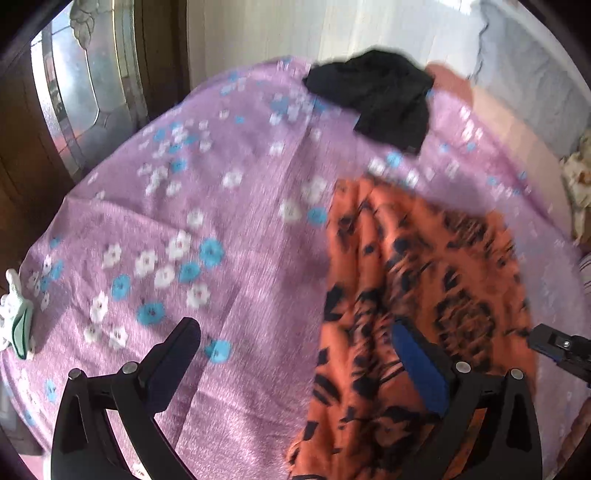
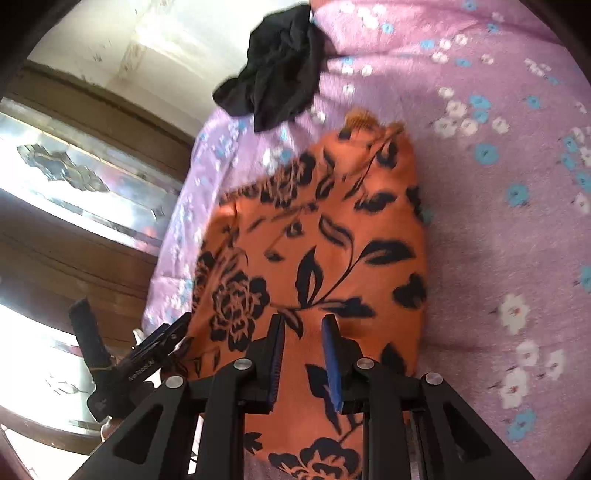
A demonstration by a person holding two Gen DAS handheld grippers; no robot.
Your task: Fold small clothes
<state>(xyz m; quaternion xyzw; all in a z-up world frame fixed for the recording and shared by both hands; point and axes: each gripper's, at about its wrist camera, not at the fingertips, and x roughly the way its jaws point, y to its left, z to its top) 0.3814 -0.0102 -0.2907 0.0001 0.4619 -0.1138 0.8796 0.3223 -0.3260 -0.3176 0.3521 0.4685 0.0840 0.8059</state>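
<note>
An orange garment with a black flower print (image 1: pixel 424 295) lies on the purple flowered bedspread (image 1: pixel 229 229); in the right wrist view it (image 2: pixel 317 240) fills the middle. A crumpled black garment (image 1: pixel 376 99) lies further off, also in the right wrist view (image 2: pixel 280 66). My left gripper (image 1: pixel 295 332) is wide open, its right finger over the orange garment, its left over the bedspread. My right gripper (image 2: pixel 301 321) hovers over the orange garment with jaws a narrow gap apart, nothing between them. The left gripper also shows in the right wrist view (image 2: pixel 122 354), and the right gripper's tip in the left wrist view (image 1: pixel 561 347).
A wooden wardrobe with a mirror (image 1: pixel 70 88) stands beside the bed, also in the right wrist view (image 2: pixel 81 184). A small white and green item (image 1: pixel 16 314) lies at the bed's left edge. A pale wall (image 1: pixel 295 26) is behind. Light bedding (image 1: pixel 535 74) lies far right.
</note>
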